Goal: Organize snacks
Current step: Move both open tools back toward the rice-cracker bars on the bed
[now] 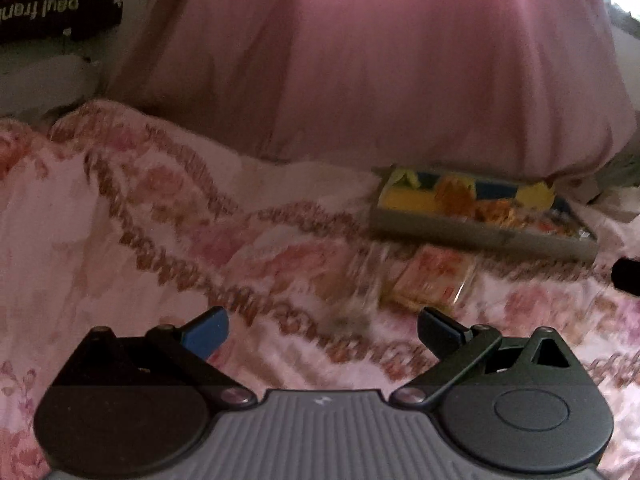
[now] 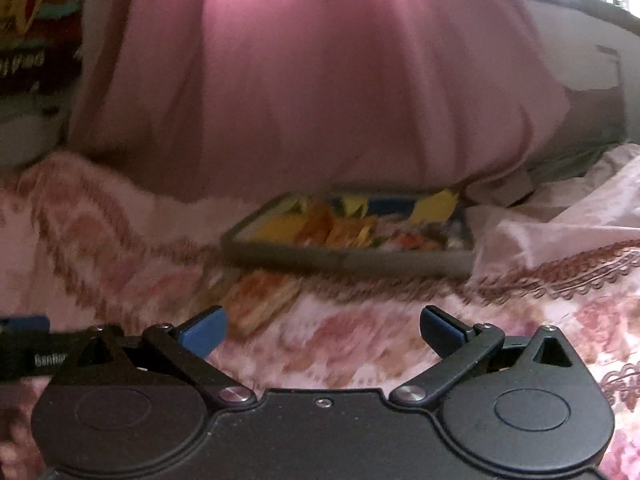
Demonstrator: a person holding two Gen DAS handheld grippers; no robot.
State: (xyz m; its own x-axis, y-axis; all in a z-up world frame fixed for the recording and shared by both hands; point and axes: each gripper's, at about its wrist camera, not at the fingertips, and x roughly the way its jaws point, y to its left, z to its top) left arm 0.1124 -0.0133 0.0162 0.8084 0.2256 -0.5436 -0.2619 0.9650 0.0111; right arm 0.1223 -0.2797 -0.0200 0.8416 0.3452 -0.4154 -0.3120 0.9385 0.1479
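Observation:
A shallow grey tray [image 1: 480,238] full of yellow, orange and blue snack packets lies on the flowered bedspread, right of centre in the left wrist view. In front of it lies a loose orange-red snack packet [image 1: 432,280] in clear wrap. My left gripper [image 1: 322,330] is open and empty, a little short of that packet. In the right wrist view the same tray [image 2: 344,258] sits straight ahead and the packet [image 2: 262,300] lies just beyond my left fingertip. My right gripper [image 2: 322,330] is open and empty. Both views are blurred.
A pink curtain [image 1: 380,60] hangs behind the tray. The pink flowered bedspread [image 1: 140,220] is rumpled and spreads left. Dark printed fabric [image 1: 56,0] shows at the top left. The other gripper's tip [image 2: 24,324] pokes in at the left edge of the right wrist view.

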